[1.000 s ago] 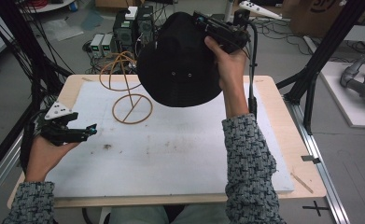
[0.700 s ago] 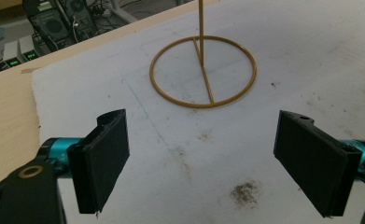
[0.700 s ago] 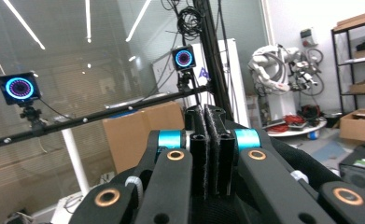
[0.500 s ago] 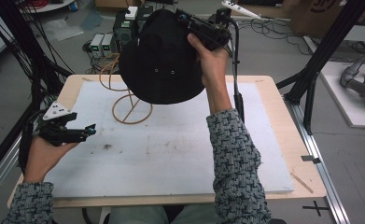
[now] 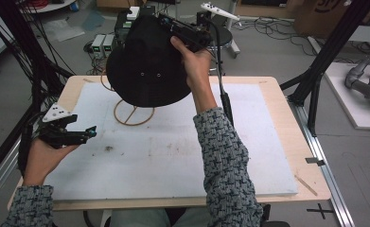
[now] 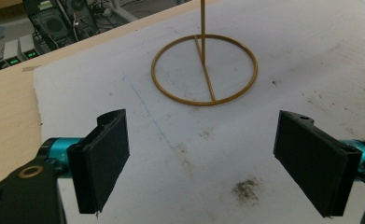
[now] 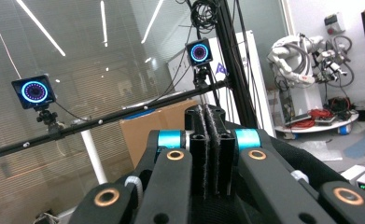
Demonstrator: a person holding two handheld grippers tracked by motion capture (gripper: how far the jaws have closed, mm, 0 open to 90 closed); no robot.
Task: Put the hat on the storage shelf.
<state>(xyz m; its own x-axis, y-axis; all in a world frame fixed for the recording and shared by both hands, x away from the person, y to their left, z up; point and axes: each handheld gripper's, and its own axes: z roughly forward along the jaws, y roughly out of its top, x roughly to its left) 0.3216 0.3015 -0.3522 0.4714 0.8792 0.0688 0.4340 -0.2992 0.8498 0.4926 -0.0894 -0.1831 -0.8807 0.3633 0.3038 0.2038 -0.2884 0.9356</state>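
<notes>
Black hat (image 5: 147, 66): pinched by right claw (image 5: 160, 20), above wire stand (image 5: 134, 113).
Left claw (image 5: 89, 133): spread, empty.
Next, probably: lower hat onto stand.

Table (image 5: 286, 118), white mat (image 5: 173, 156), gold wire stand (image 5: 134, 115).

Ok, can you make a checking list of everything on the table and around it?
Surface: white mat on a wooden table, with dirty smudges.
Job's things: black hat held up above the gold wire stand.
Clutter: nothing seen.
Grippers: right gripper shut on the hat's brim; left gripper open, low over the mat.
Cables: black cable trailing from the right gripper.
Surroundings: computer boxes, cardboard box, black frame poles.
</notes>
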